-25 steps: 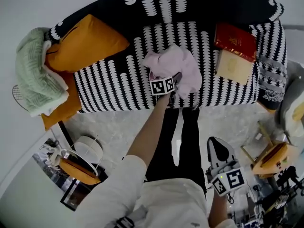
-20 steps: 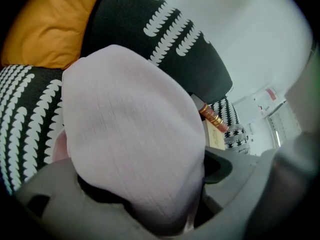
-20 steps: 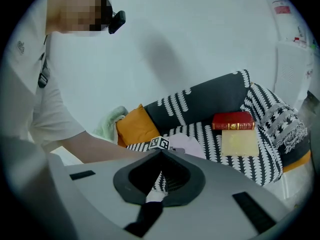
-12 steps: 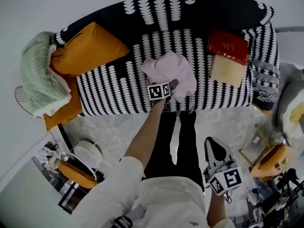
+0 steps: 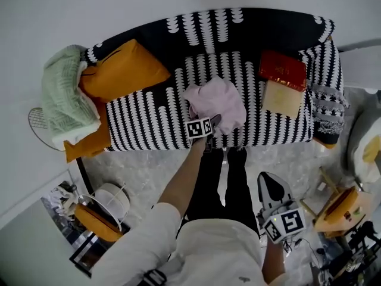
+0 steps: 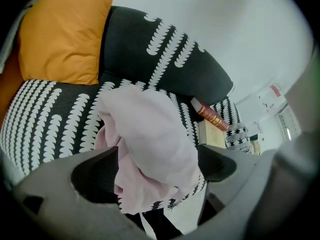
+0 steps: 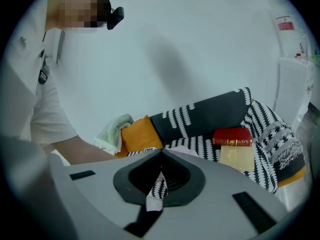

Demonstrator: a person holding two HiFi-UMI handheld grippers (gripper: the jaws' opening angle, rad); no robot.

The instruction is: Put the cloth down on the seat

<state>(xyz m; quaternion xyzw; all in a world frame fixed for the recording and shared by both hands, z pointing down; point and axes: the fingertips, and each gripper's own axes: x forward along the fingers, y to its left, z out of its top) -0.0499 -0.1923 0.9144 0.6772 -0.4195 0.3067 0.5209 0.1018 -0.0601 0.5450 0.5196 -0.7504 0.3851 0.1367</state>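
Sofa seat (image 5: 149,118): black, with rows of white scallop stripes. Backrest (image 5: 262,25) the same, more black showing.
Cloth (image 5: 217,103), frame centre: plain pale pink.
Cushion (image 5: 128,70), upper left: plain orange.
Blanket (image 5: 62,94), far left: pale green, whitish edge.
Book (image 5: 281,69), upper right: red. Just below it, a flat cream item (image 5: 283,98).
Floor (image 5: 149,165): mottled grey.
Trousers (image 5: 208,183): black. Top (image 5: 208,249): white.

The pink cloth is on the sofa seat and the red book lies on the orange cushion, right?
No: the red book sits at the other end of the sofa seat from the orange cushion, per the head view. The pink cloth part holds.
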